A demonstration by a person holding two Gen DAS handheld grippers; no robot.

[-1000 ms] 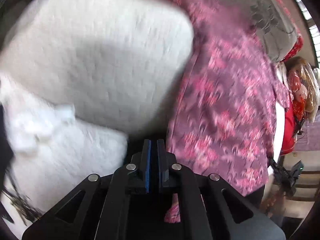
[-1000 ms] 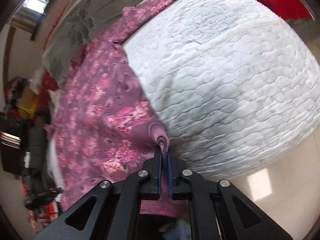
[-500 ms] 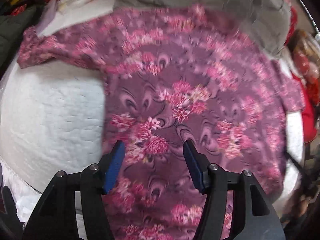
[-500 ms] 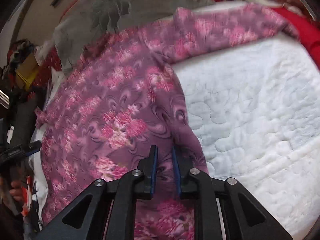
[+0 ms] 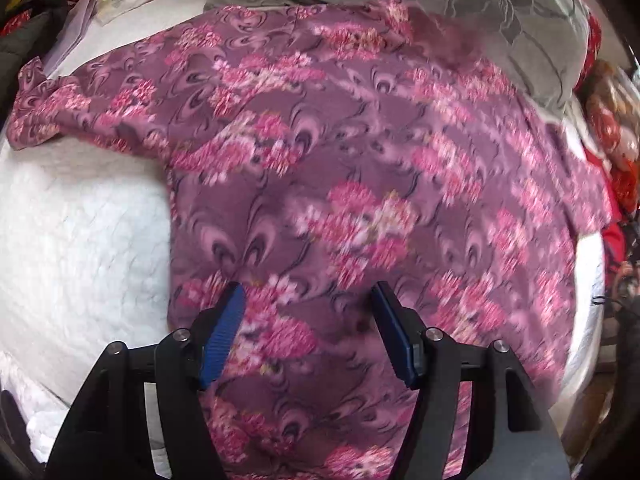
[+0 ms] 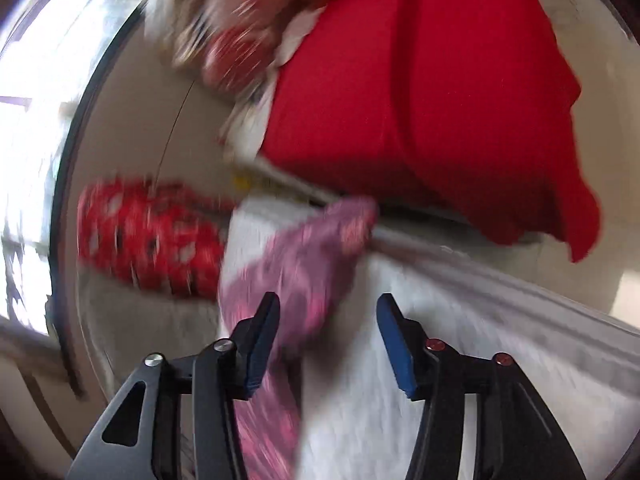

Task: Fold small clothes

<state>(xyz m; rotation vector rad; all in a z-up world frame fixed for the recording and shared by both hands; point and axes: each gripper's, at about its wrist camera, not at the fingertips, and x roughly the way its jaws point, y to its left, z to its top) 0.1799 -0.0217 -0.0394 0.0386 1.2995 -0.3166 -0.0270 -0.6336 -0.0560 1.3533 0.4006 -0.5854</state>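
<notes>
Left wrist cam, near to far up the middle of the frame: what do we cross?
left gripper, jaws opening with nothing pinched → purple floral garment spread flat on the white quilted bedding → grey patterned pillow at the far edge.

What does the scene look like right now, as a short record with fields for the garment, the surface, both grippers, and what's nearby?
garment: purple floral top, spread flat, one sleeve stretched out sideways
surface: white quilted bed cover
left gripper: jaws opening, above the top, nothing pinched
right gripper: jaws opening, another sleeve lies below it, not gripped
nearby: grey patterned cloth beyond the top; red cloth in the blurred right view
</notes>
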